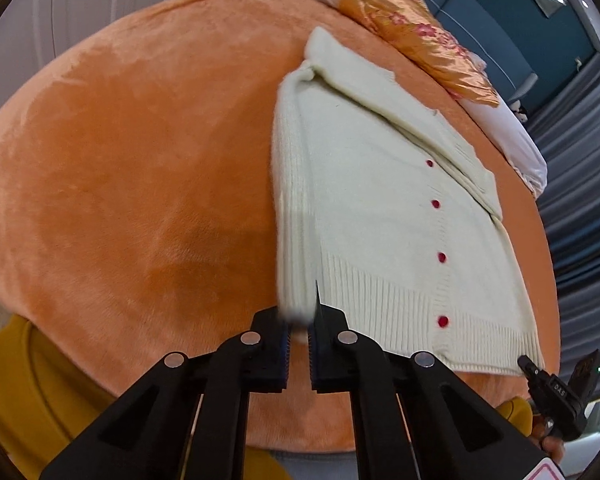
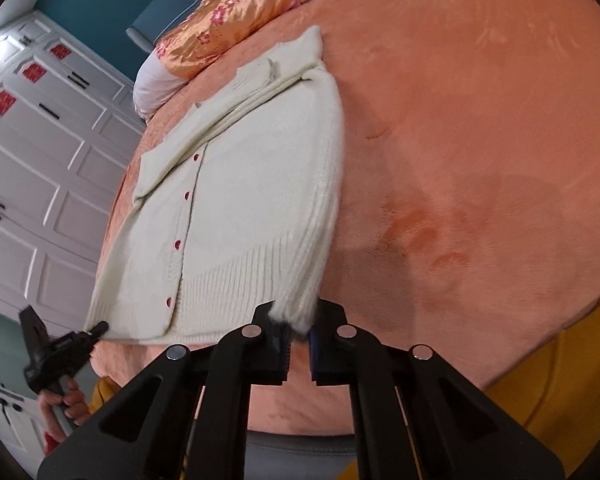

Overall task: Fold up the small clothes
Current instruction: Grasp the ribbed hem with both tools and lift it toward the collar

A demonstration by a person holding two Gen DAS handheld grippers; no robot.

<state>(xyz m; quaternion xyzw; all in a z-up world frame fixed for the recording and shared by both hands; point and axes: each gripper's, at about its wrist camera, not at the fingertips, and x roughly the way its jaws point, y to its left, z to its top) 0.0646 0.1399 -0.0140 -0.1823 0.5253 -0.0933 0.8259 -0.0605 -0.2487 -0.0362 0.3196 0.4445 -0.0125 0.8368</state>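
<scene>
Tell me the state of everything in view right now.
cardigan: buttoned, flat on the blanket, sleeve folded across its front.
left tongs: shut on the cardigan's near edge.
right tongs: shut on the cardigan's near edge.
pillow: lying at the blanket's far edge.

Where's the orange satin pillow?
The orange satin pillow lies upper right in the left wrist view, on the orange plush bedspread, beyond the cream knitted cardigan.

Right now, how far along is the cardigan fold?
Early. Done: the cardigan lies flat, buttoned, on the orange blanket, one sleeve folded across its chest. In hand: the left gripper and right gripper each have jaws closed on a ribbed edge near the hem. Left: folding the sides in and doubling the body over; neither shows yet.
</scene>
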